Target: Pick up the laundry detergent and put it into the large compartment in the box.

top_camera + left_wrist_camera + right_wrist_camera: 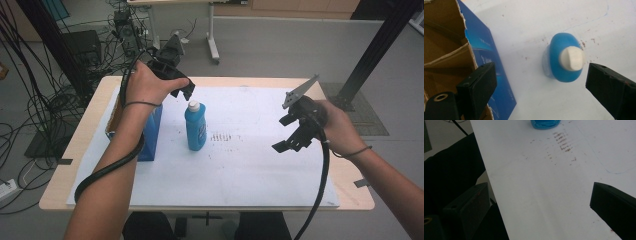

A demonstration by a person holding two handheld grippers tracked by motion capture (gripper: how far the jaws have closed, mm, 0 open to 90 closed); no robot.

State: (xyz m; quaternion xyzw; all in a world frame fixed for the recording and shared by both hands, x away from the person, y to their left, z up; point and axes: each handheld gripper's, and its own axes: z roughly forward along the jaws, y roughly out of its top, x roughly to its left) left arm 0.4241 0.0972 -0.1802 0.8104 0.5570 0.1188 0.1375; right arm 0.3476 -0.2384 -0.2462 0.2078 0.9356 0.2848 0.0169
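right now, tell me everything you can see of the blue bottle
The blue bottle looks like glossy plastic, with a white cap closed on top and a pale label on its front. It stands upright on the white sheet, just right of the blue carton and apart from it. The left gripper hangs open above the cap, not touching it.

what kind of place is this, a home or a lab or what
Most likely a lab or workshop: a plain table covered by a white sheet, loose cables across the floor, and a black metal frame post beside it.
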